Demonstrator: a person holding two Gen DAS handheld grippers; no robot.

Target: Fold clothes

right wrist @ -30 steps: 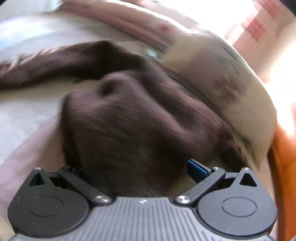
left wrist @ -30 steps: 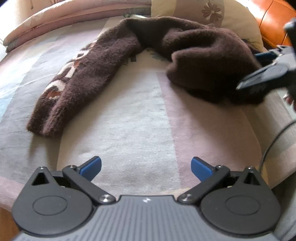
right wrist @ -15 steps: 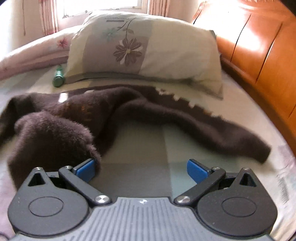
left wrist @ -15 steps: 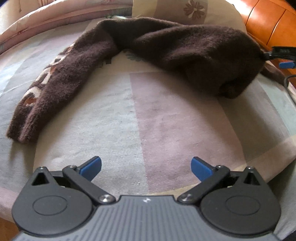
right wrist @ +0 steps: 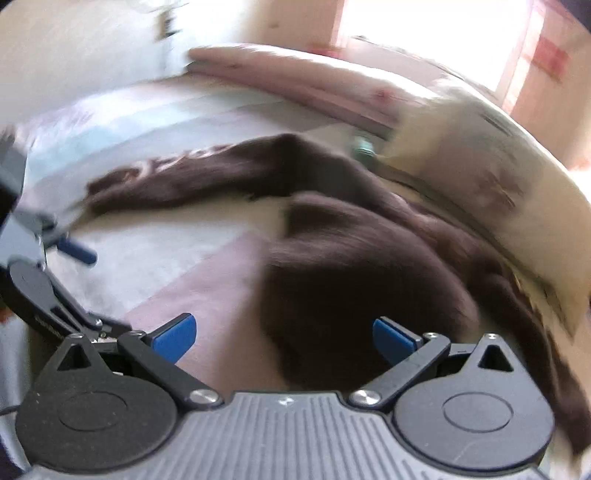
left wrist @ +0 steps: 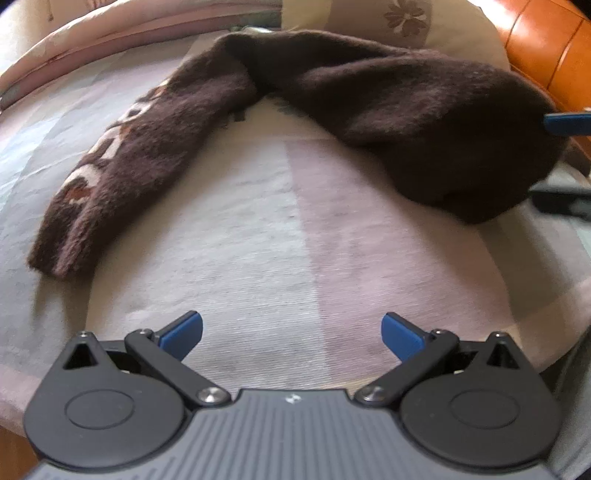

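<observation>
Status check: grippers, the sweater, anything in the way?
Left gripper open, empty. Right gripper open over brown sweater, bunched on bed. Nothing blocking.

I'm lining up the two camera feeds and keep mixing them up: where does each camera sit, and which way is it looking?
Left wrist: sits on the left gripper, low over the bedsheet, looking along its open fingers toward the brown sweater and pillow; the right gripper's blue tip pokes in at the right edge.
Right wrist: sits on the right gripper, open, close over the sweater's bunched body, blurred; the left gripper shows at the left.
Shared: sweater, patterned sleeve, bedsheet, pillow.
</observation>
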